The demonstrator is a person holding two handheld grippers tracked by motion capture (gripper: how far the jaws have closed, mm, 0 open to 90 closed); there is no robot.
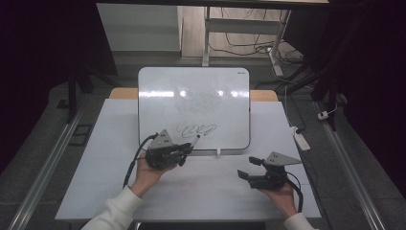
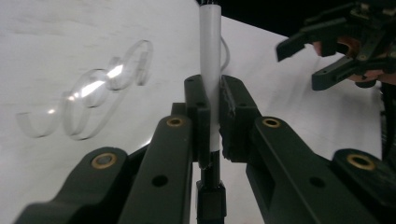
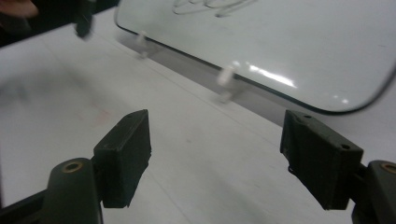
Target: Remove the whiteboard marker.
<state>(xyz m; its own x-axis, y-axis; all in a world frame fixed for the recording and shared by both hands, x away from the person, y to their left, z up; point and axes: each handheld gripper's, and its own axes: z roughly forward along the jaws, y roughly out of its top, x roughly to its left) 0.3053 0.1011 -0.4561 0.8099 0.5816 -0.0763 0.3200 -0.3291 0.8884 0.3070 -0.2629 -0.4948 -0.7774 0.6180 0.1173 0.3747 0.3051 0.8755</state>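
Observation:
A white whiteboard (image 1: 194,91) stands tilted at the middle of the table, with a looping scribble (image 1: 196,129) near its lower edge. My left gripper (image 1: 184,151) is shut on a white marker (image 2: 209,56), whose dark tip (image 1: 197,137) points at the board just left of the scribble. In the left gripper view the marker stands upright between the jaws, with the scribble (image 2: 86,88) to its left. My right gripper (image 1: 250,168) is open and holds nothing, above the bare table in front of the board's lower right corner. The board's lower edge (image 3: 280,86) lies ahead of its jaws.
The table (image 1: 201,187) is covered in white. Small white feet (image 3: 226,79) prop the whiteboard's lower edge. A white power strip (image 1: 300,139) lies off the table's right side, and cables (image 1: 249,48) run across the floor behind the table.

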